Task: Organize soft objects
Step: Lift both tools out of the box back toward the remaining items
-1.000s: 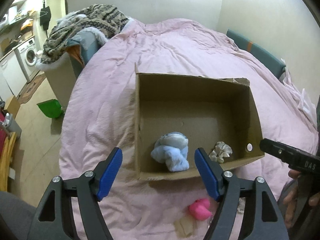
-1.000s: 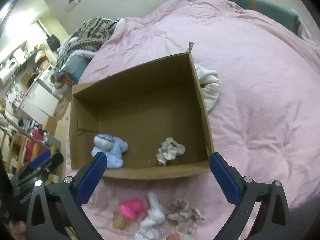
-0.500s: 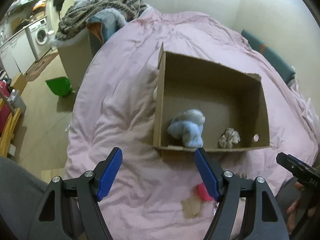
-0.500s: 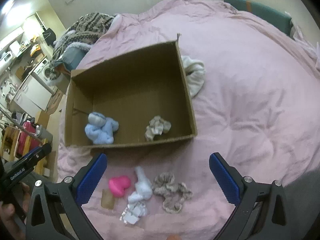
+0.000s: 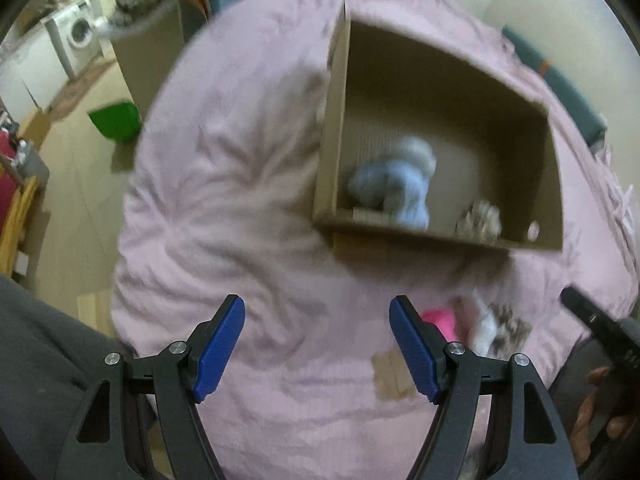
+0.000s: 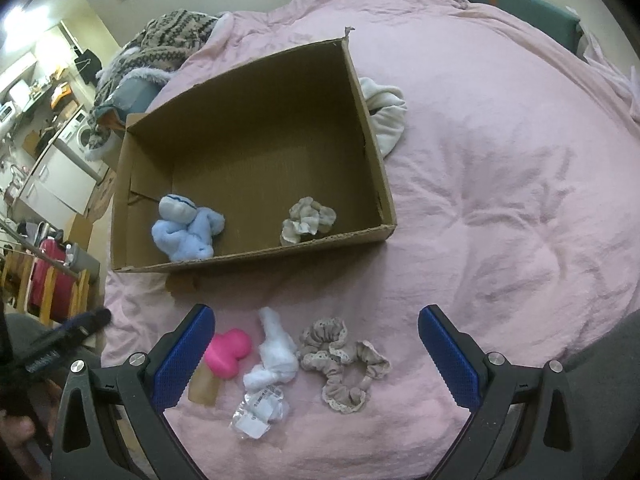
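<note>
**Pink duvet, half-filled box: three soft things left to gather**

Pink bedding [image 6: 500, 208] spreads under everything, and on it sits an open cardboard box [image 6: 384, 184] with the near wall low enough to reach over. Starting at the left, the left gripper [image 5: 316, 340] hangs above bare duvet with its blue pads spread wide and nothing between them; its view is blurred, so finer detail there is hard to read. Inside the box, toward its left side, lies a pale blue plush toy [image 6: 184, 232], and further right, by the near wall, a beige scrunchie [image 6: 308, 220].

In front of the box, on the duvet, the loose items run in a short row: a bright pink soft toy [image 6: 230, 352] resting partly on a small brown card [image 6: 206, 386], then a white knotted cloth [image 6: 276, 360] with a crinkled clear wrapper [image 6: 258, 412] just below it, then a lace-trimmed scrunchie [image 6: 344, 360] touching the white cloth's right edge. The right gripper [image 6: 316, 354] hovers over this row, fingers wide apart and empty, bracketing all three.

The step in hand looks like choosing the next piece. To do it well, I would centre the right gripper on one item only, likely the scrunchie, since it lies clear of the card and wrapper. Come down until the pads press slightly into the duvet, pinch a thick fold of fabric rather than the lace edge, and lift straight up so the neighbouring cloth is not dragged along.

Off the box's far right corner a white garment [image 6: 384, 116] lies crumpled.
</note>
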The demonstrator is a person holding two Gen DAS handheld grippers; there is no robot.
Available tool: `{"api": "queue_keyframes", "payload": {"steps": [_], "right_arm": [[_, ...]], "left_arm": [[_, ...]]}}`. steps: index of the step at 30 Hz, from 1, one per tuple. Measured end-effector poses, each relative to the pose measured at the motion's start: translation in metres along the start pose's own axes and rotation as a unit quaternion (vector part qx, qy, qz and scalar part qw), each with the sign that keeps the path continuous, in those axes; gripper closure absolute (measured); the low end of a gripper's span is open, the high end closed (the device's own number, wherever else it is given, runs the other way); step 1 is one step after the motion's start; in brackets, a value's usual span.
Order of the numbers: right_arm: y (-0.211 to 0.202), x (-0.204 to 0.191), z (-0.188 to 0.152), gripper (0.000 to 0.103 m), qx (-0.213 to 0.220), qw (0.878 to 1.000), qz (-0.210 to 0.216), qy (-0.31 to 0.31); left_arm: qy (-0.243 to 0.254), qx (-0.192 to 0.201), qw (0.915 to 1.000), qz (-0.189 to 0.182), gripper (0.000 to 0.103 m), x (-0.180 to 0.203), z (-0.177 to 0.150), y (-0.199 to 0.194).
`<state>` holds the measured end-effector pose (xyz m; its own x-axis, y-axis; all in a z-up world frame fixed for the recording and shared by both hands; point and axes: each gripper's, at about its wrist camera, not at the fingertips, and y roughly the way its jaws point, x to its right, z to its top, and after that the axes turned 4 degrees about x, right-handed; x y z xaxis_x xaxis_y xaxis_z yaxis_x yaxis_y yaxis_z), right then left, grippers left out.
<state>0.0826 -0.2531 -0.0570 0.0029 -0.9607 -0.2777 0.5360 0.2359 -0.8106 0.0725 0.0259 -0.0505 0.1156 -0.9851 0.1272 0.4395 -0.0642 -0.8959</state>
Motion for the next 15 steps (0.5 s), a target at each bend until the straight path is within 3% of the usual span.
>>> {"api": "queue_keyframes", "payload": {"steps": [2, 7, 13, 15], "right_arm": [[0.002, 0.000, 0.000, 0.000, -0.003, 1.000, 0.002, 0.001], [0.006, 0.005, 0.002, 0.000, -0.007, 1.000, 0.010, 0.016], [0.010, 0.008, 0.002, 0.000, -0.015, 0.999, 0.017, 0.025], [0.011, 0.008, 0.002, 0.000, -0.016, 0.999, 0.018, 0.026]], "left_arm": [[0.002, -0.046, 0.9988, -0.018, 0.031, 0.004, -0.006, 0.018], [0.018, -0.104, 0.9928, -0.057, 0.033, 0.026, -0.023, 0.043], [0.040, -0.140, 0.9861, -0.081, 0.045, 0.053, -0.037, 0.064], [0.049, -0.152, 0.9849, -0.067, 0.058, 0.058, -0.042, 0.073]]}}
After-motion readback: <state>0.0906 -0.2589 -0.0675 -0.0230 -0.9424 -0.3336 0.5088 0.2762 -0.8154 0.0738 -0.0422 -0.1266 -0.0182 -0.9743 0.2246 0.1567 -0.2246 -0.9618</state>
